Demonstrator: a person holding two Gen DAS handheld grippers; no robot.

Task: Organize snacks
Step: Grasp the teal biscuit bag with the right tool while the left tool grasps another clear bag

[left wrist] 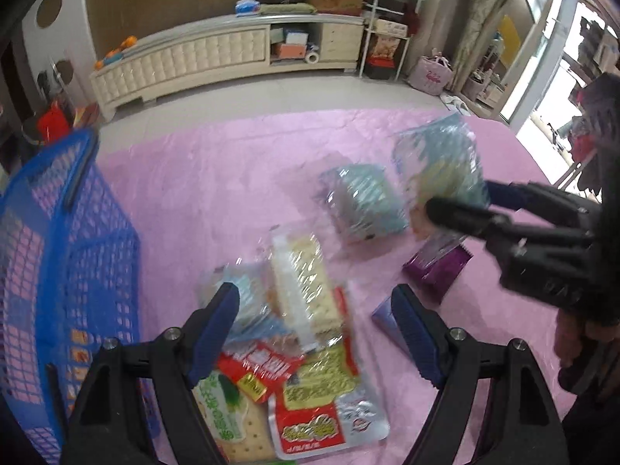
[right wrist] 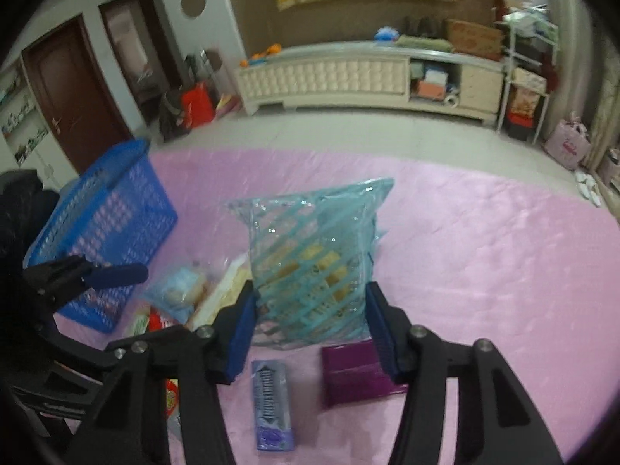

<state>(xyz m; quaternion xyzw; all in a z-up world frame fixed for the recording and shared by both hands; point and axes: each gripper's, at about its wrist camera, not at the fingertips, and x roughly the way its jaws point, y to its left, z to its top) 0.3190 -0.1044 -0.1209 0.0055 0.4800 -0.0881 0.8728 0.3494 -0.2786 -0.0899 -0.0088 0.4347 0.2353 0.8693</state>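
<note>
My right gripper [right wrist: 310,290] is shut on a teal striped snack bag [right wrist: 314,259], its blue pads pressing on both sides of the bag's lower part. The left wrist view shows that bag [left wrist: 438,170] held up off the pink cloth [left wrist: 232,178] by the right gripper [left wrist: 461,197]. My left gripper [left wrist: 314,292] is open above a pile of snacks: a clear cracker pack [left wrist: 302,283] and red packets [left wrist: 310,422]. A blue mesh basket [left wrist: 58,232] stands at the left. It is also in the right wrist view, basket [right wrist: 108,232].
A second teal bag [left wrist: 360,201] lies on the cloth. A purple packet [right wrist: 356,372] and a violet bar [right wrist: 271,403] lie below the right gripper. A cream cabinet [right wrist: 348,73] lines the far wall, and a pink bag [right wrist: 567,147] sits on the floor.
</note>
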